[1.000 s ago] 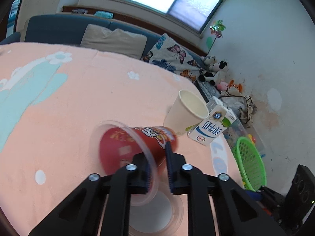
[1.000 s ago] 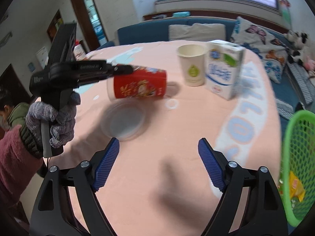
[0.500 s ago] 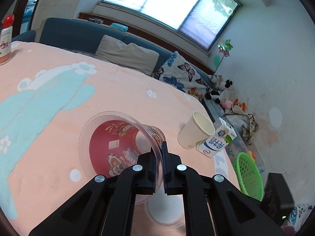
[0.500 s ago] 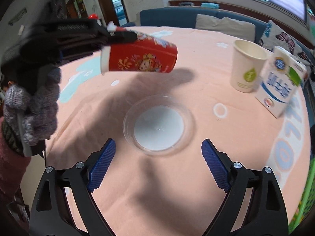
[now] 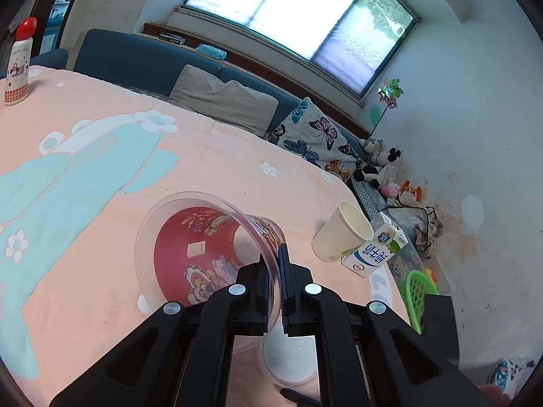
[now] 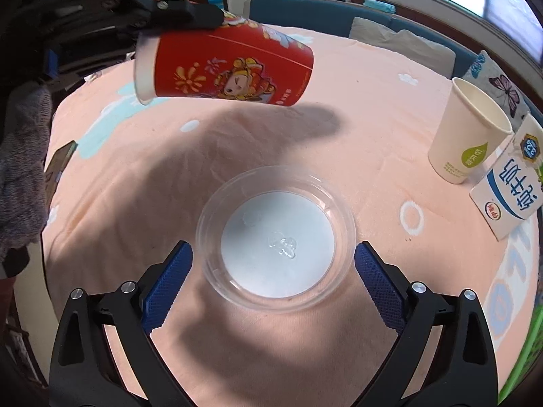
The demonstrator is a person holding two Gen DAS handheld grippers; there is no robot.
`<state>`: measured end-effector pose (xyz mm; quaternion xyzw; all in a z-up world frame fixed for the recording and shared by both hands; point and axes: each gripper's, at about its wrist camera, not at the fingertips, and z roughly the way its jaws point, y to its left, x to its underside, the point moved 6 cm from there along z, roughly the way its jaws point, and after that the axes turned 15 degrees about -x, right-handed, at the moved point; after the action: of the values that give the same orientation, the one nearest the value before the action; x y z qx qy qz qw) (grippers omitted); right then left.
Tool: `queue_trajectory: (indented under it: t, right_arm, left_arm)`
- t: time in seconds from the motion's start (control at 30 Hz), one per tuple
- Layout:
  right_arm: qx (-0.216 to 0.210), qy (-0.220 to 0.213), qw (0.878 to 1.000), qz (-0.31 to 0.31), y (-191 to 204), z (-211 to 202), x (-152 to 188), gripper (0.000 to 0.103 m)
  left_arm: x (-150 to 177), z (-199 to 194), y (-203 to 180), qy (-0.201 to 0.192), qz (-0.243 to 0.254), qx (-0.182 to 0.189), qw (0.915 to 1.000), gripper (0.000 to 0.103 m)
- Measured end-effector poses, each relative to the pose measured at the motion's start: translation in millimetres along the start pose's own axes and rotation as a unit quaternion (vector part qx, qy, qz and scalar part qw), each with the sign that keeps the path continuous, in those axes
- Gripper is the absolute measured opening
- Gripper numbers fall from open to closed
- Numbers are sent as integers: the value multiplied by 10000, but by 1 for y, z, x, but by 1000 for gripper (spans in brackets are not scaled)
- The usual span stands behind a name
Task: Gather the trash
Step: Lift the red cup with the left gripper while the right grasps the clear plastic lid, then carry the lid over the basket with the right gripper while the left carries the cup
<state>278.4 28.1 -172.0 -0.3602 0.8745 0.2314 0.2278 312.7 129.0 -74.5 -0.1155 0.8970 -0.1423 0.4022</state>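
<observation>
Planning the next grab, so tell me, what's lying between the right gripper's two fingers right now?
The clear plastic lid lies flat on the pink tablecloth between the right gripper fingers; its jaws are opening and touch nothing. The right wrist view shows it.

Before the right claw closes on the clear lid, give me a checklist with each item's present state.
1. Red cup clamped by its rim in the left claw, lifted off the table: ok.
2. Clear lid lying flat on the pink tablecloth, nothing on it: ok.
3. Right claw jaws opening and wider than the lid, nothing between the pads: ok.
4. Lid centred between the pads: not ok, it lies just beyond the fingertips.
5. Paper cup and milk carton clear of the lid: ok.
6. Green basket free to take trash: cannot tell, mostly hidden.
</observation>
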Motion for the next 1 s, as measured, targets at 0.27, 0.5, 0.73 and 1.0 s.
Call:
queue_trajectory:
  t: [0.27, 0.5, 0.73, 1.0]
  right_arm:
    - [107, -6, 9999, 29, -2, 12, -1, 92]
    - [80, -144, 9999, 31, 4, 1, 1, 92]
    - [59, -374, 9992, 139, 8, -26, 8, 92]
    - [230, -720, 9967, 293, 0, -75, 25, 92]
  left_arm:
    - [2, 1, 2, 31, -12, 7, 10000, 5]
    - [5, -1, -2, 32, 10, 30, 10000, 5]
    - [9, -9, -18, 16, 112, 151, 9998, 5]
    - [24, -20, -54, 76, 329, 418, 9986, 5]
